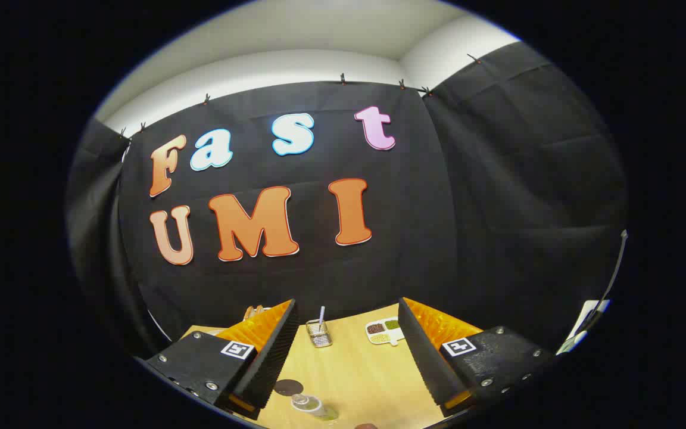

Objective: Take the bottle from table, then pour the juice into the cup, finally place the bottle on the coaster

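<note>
Black cloth walls a booth around a pale wooden bench (355, 375); entries follow.

Bottle (314, 406): clear, cylindrical, holding greenish juice; seen from above, low between the fingers and nearer the left one. Whether it stands upright or leans I cannot tell. Nothing touches it, so by my reckoning the taking has not begun.

Gripper (343, 351): released, fingers spread wide with bare bench between them. Inner faces ribbed, presumably to bite on smooth plastic. It rides high and looks outward, so it would need to drop before closing on the bottle.

Coaster (288, 387): dark, flat, round disc, lying just beside the left finger and just beyond the bottle. Nothing rests on it; likely kept close by for the final placing.

Cup: a small dark rounded shape (367, 426) shows low between the fingers, to the right of the bottle; too cropped to name.

Wire basket (318, 332): small, mesh-sided, a straw-like stick standing in it; beyond the fingers, well apart from the bottle.

Divided dish (384, 331): white, compartments of brown and green grains; beyond, near the right finger.
</note>
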Tool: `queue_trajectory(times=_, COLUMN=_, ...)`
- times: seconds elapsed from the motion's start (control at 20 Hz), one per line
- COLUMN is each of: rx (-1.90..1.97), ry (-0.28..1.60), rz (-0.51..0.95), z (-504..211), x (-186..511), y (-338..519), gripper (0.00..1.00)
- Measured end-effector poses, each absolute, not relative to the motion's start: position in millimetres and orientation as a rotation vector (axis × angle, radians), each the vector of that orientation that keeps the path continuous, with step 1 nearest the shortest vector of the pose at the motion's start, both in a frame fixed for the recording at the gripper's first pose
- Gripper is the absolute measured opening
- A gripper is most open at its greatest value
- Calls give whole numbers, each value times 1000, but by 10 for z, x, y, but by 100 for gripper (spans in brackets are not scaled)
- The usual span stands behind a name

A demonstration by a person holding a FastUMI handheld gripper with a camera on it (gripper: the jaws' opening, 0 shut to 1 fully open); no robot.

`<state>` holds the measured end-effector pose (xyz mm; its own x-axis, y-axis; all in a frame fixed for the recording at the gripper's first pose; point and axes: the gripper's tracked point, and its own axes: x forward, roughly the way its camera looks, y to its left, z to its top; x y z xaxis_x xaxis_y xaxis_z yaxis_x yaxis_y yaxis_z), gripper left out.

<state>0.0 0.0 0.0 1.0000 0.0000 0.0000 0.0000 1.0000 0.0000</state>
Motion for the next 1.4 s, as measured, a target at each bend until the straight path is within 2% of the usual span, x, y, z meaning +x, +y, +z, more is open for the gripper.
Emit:
queue_trajectory(times=0.7, rx=-109, ry=-14, rz=64, z=-101, x=43, y=436, gripper=99)
queue_trajectory(times=1.2, rx=-106, ry=-7, rz=47, z=-230, x=-79, y=360, gripper=99)
queue_trajectory(times=1.4, rx=-70, ry=-13, rz=94, z=-394, x=-126, y=528, gripper=99)
